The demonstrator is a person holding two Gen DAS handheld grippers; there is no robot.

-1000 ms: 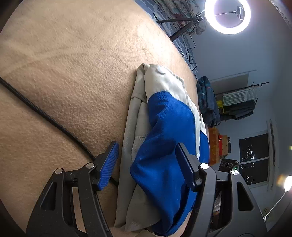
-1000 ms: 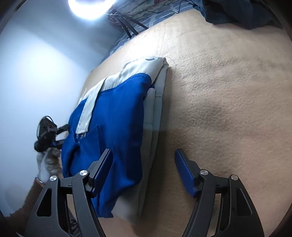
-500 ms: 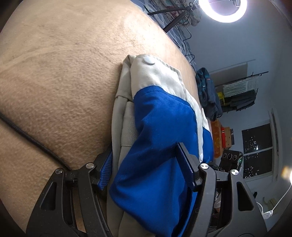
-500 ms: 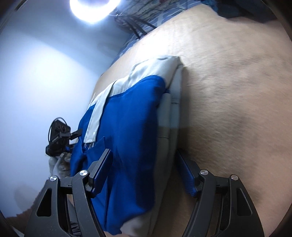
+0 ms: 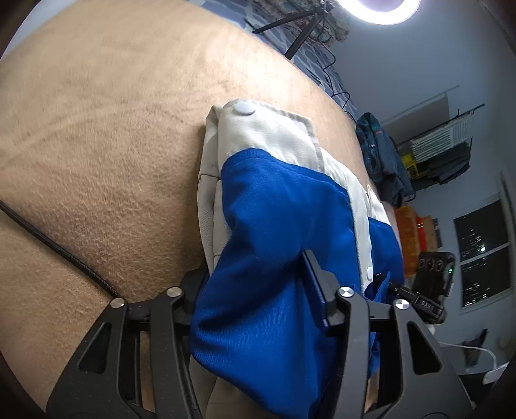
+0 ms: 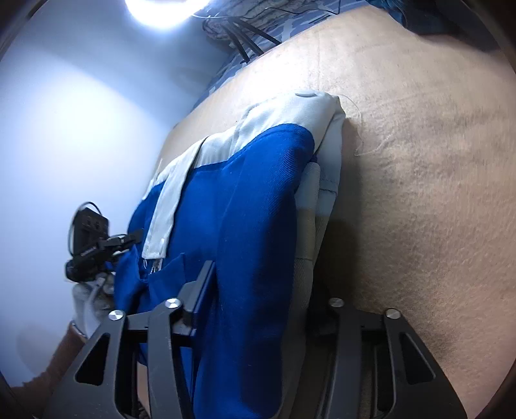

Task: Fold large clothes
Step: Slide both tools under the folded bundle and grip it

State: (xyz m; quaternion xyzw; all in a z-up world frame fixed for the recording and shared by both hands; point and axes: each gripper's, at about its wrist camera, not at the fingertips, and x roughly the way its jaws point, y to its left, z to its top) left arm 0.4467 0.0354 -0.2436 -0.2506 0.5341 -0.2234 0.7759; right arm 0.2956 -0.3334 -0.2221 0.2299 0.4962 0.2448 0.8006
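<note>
A folded blue and light grey jacket [image 5: 283, 206] lies on a tan blanket [image 5: 106, 135]. It also shows in the right wrist view [image 6: 258, 199], with a white snap button at its far corner. My left gripper [image 5: 254, 287] is closed on the near end of the jacket's folded stack, fabric bulging between its jaws. My right gripper [image 6: 261, 293] is likewise closed on the other side of the same near end. The fingertips of both are partly buried in cloth. Each gripper appears in the other's view, the right one [image 5: 419, 299] and the left one [image 6: 96, 248].
A black cable [image 5: 54, 245] crosses the blanket at the left. A dark garment [image 5: 383, 161] lies at the blanket's far edge. A ring light [image 5: 380, 9] on a tripod stands beyond, with a clothes rack [image 5: 448, 151] and window at the right.
Both grippers moved forward onto the jacket's near end and closed on it from open. The fabric now bunches between the jaws.
</note>
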